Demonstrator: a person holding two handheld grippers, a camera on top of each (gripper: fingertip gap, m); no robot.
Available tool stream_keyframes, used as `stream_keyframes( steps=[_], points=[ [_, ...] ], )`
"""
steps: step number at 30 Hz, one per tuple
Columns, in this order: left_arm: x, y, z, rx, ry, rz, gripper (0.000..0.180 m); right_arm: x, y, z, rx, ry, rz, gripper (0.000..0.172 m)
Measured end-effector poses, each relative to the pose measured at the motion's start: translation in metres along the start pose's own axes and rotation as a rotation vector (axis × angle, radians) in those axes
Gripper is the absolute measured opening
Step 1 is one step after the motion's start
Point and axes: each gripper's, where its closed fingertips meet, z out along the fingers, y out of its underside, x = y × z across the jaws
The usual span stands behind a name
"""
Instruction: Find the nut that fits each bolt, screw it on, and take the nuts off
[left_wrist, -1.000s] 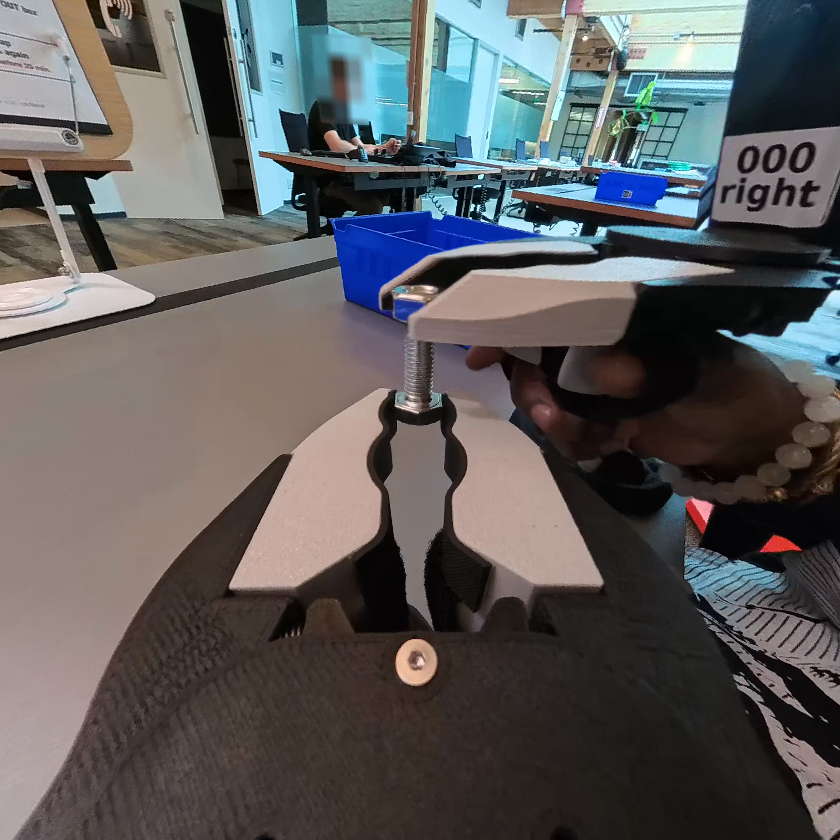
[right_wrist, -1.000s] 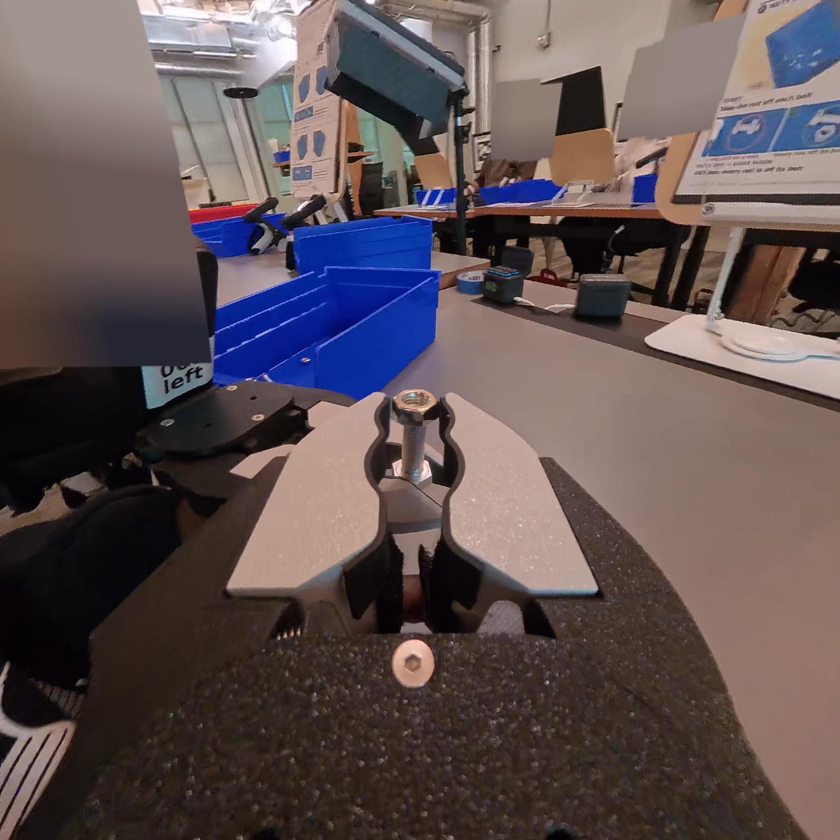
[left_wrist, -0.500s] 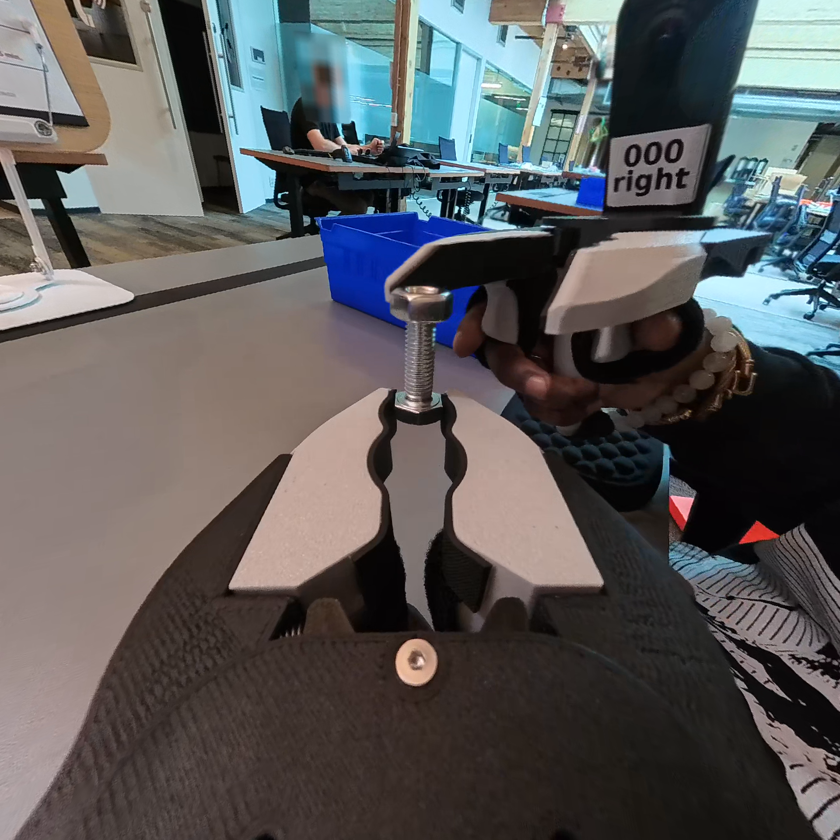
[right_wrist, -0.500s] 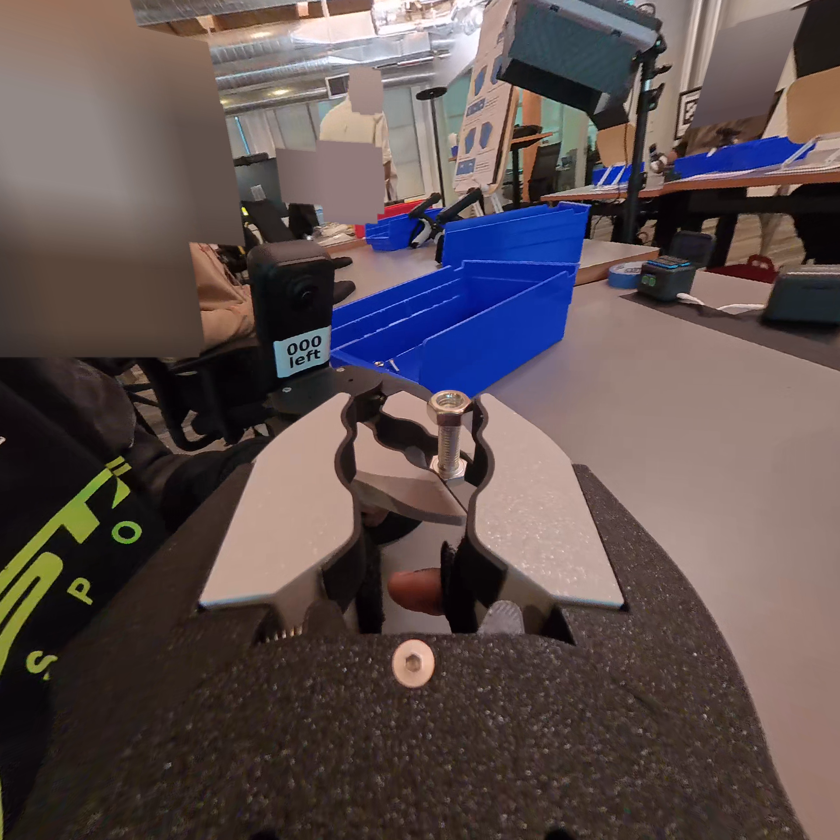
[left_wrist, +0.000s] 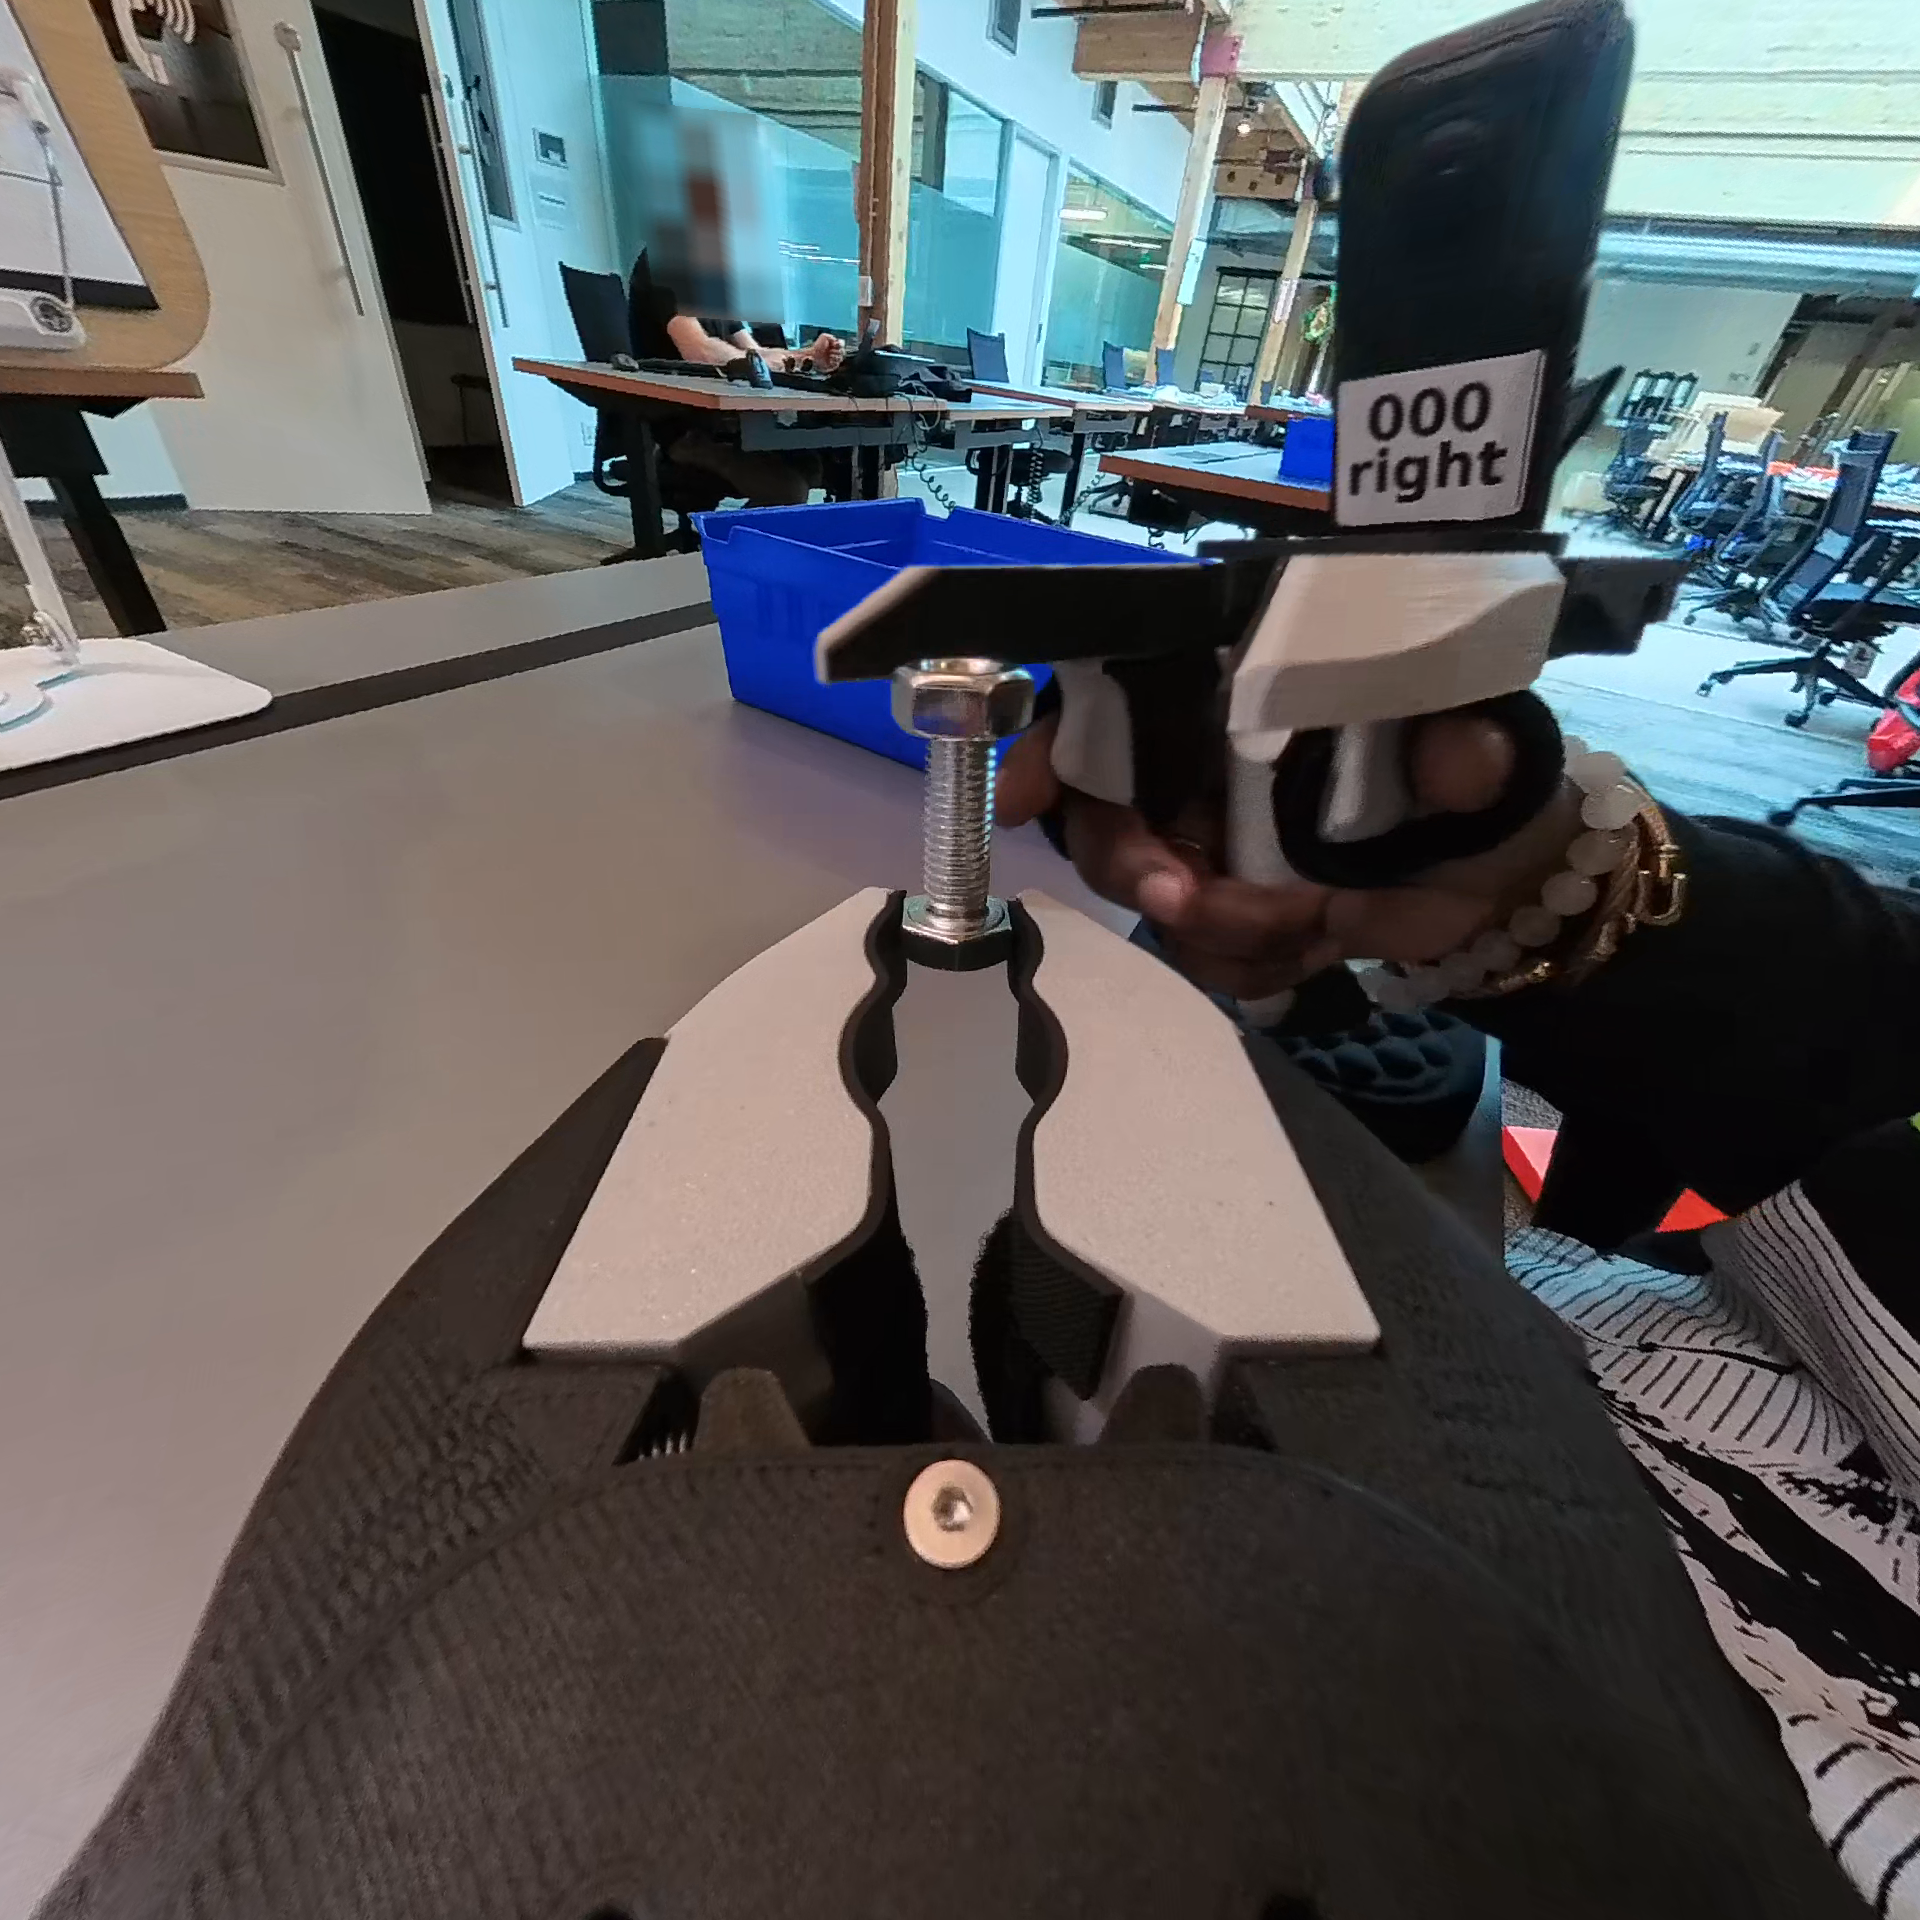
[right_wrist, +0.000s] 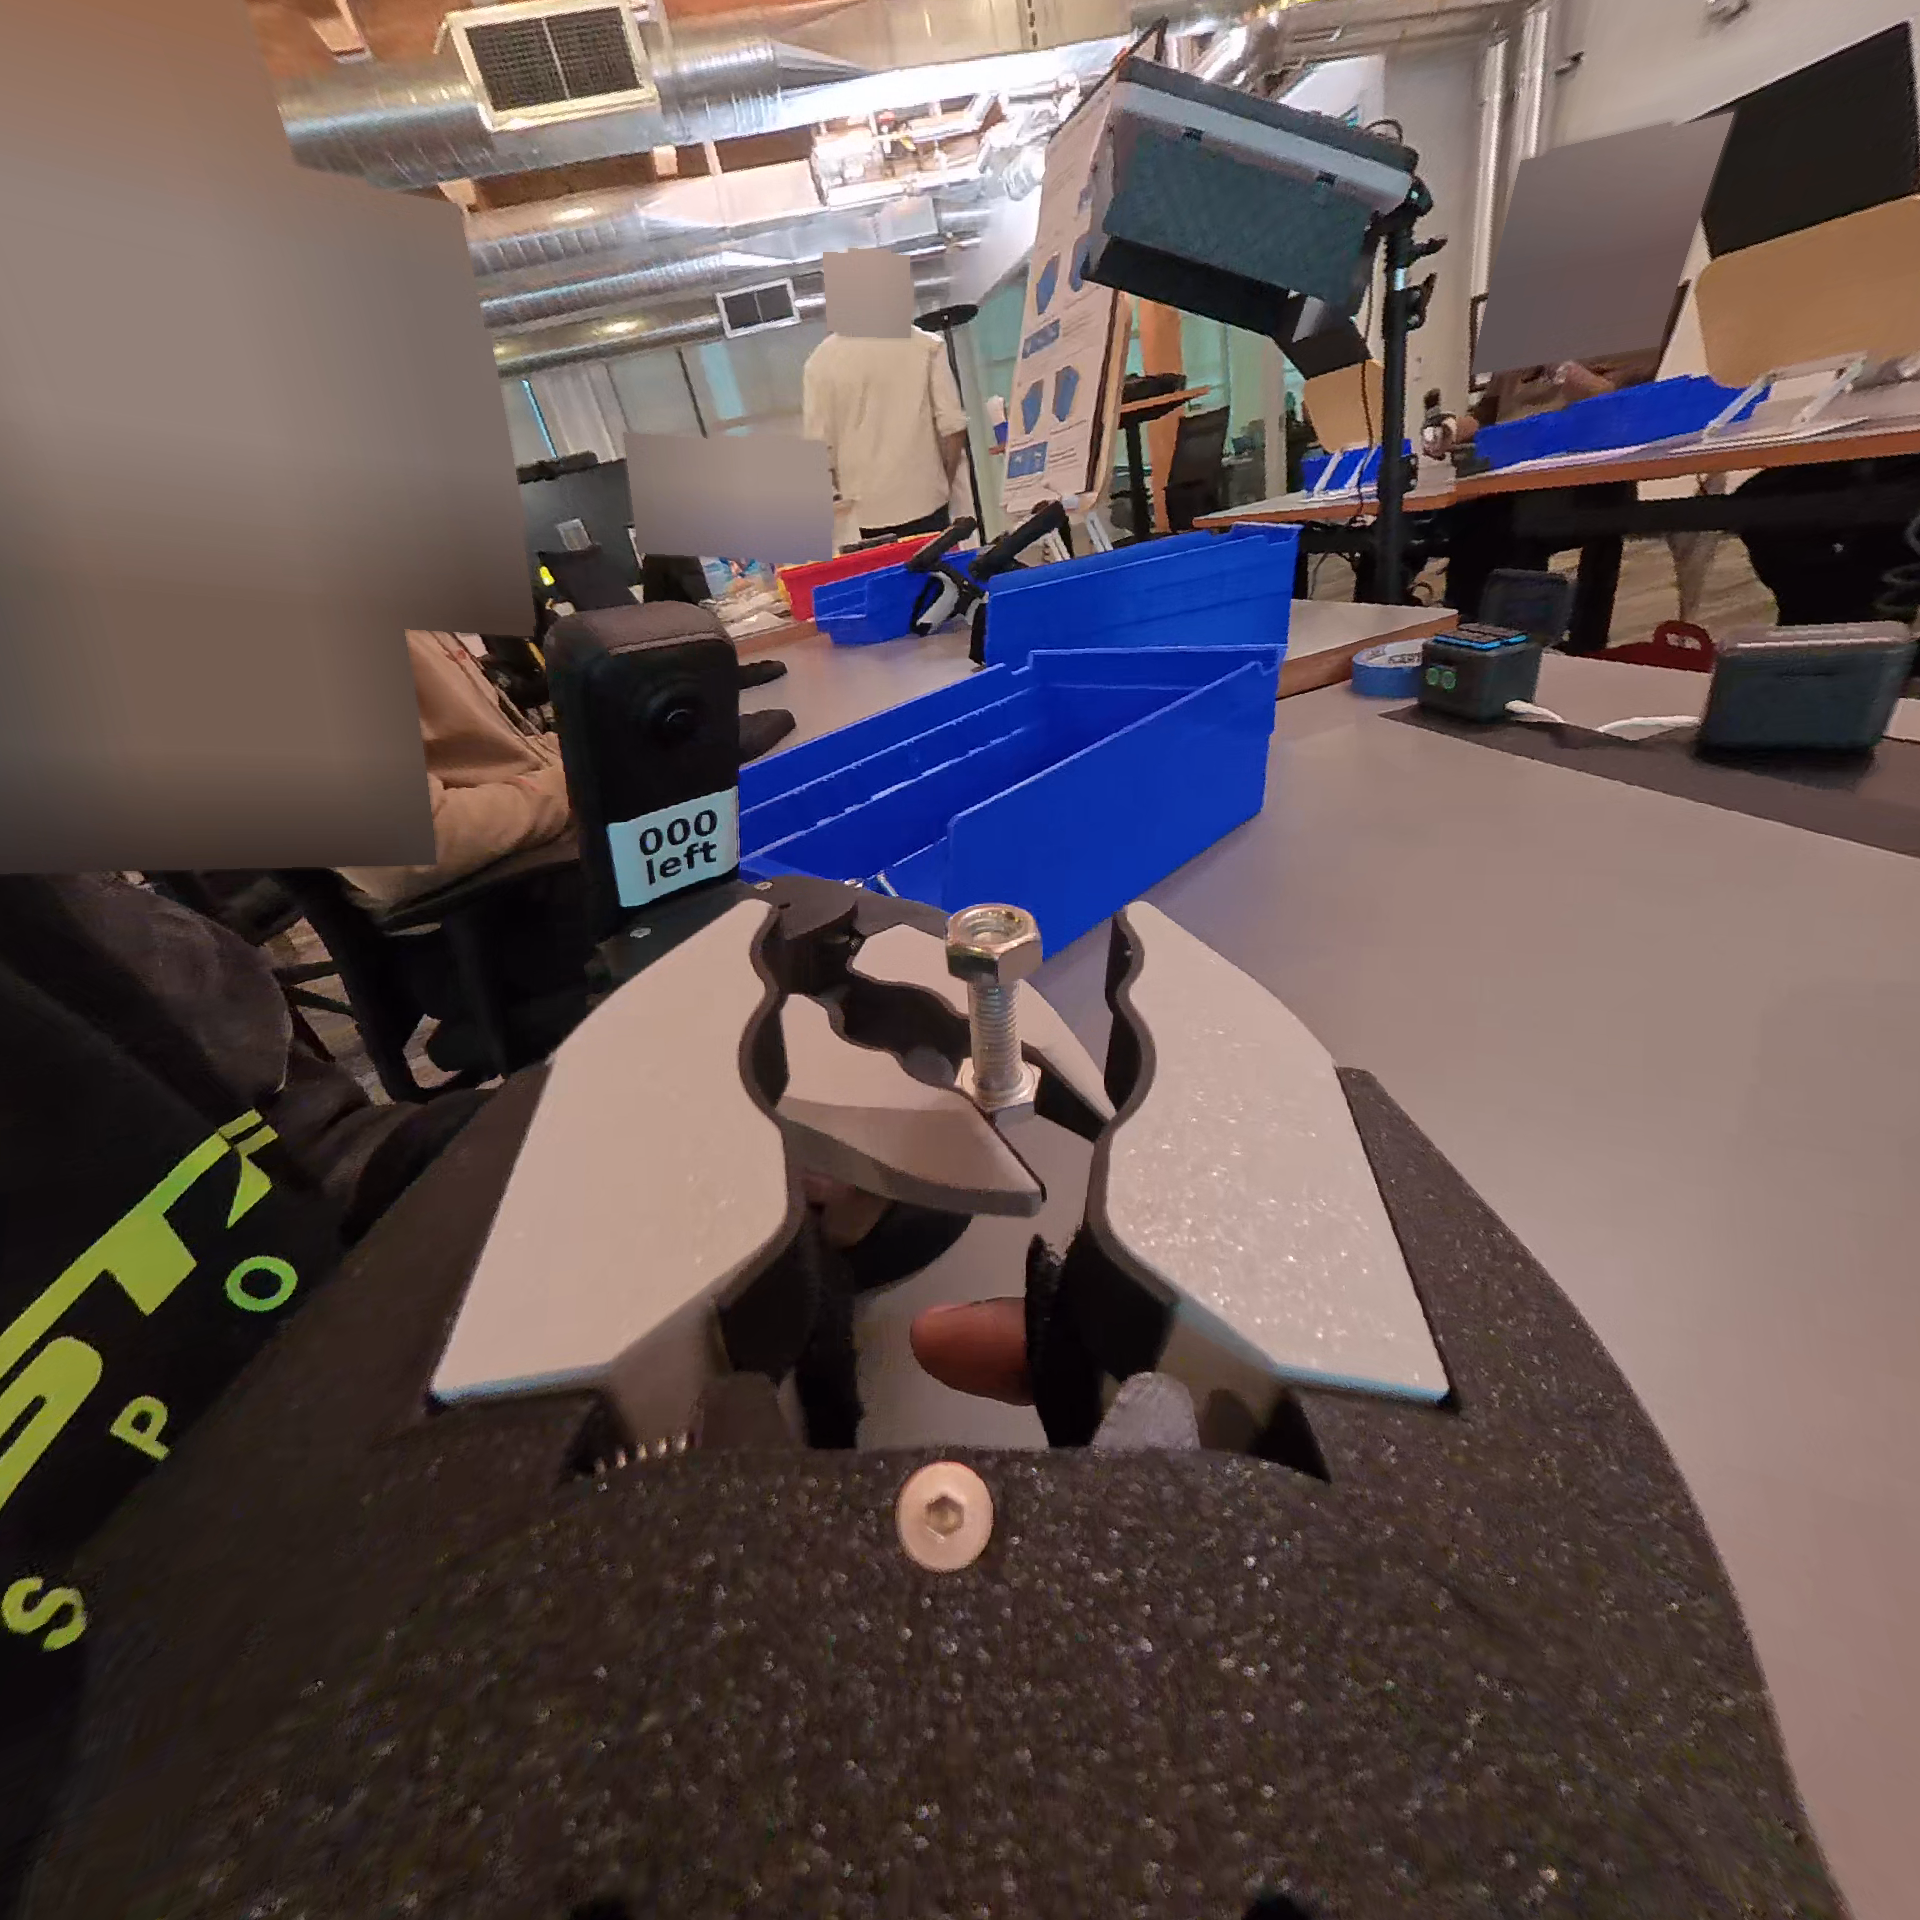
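Observation:
My left gripper (left_wrist: 954, 914) is shut on the hex head of a silver bolt (left_wrist: 958, 821) and holds it upright above the grey table (left_wrist: 416, 883). A silver nut (left_wrist: 961, 701) sits on the top end of the thread. My right gripper (right_wrist: 940, 935) is open. Its fingers (right_wrist: 1195, 1039) stand on either side of the nut (right_wrist: 992, 940), with a clear gap on both sides. In the left wrist view the right gripper (left_wrist: 935, 639) reaches in from the right at the nut's height. The left gripper's fingers (right_wrist: 894, 1143) show below the nut in the right wrist view.
A blue bin (left_wrist: 821, 582) stands on the table just behind the bolt; it also shows in the right wrist view (right_wrist: 1091, 790). A white stand base (left_wrist: 104, 696) lies at the far left. A blue tape roll (right_wrist: 1387, 665) and small dark devices (right_wrist: 1803, 701) sit farther off. My right fingertips sit around 5 cm from my left ones.
My right gripper was shut on the nut a second ago; it has opened and swung round the bolt. The nut stays on the thread. The left gripper keeps its hold.

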Motion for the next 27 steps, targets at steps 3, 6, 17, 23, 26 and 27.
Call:
stream_keyframes(
  steps=[3,6,17,23,26,27],
  points=[
    [0.002,0.001,0.0,-0.003,0.011,0.009,0.019,-0.005,0.005,0.011,-0.026,-0.037,0.001,0.061],
    [0.001,0.001,0.0,-0.002,0.005,0.003,0.019,-0.01,0.008,0.016,-0.045,-0.056,-0.008,0.06],
    [-0.003,-0.002,-0.002,0.019,-0.004,-0.026,0.019,-0.017,0.003,-0.014,-0.004,-0.004,-0.049,0.025],
    [0.001,-0.002,-0.002,0.02,0.018,-0.009,0.019,0.0,0.004,-0.006,0.005,0.025,0.01,0.059],
    [0.003,0.0,-0.001,0.008,0.026,0.003,0.019,-0.003,0.009,0.009,-0.035,-0.032,0.023,0.074],
    [0.003,0.0,-0.001,0.005,0.027,0.008,0.019,-0.004,0.009,0.014,-0.041,-0.047,0.02,0.075]
  ],
)
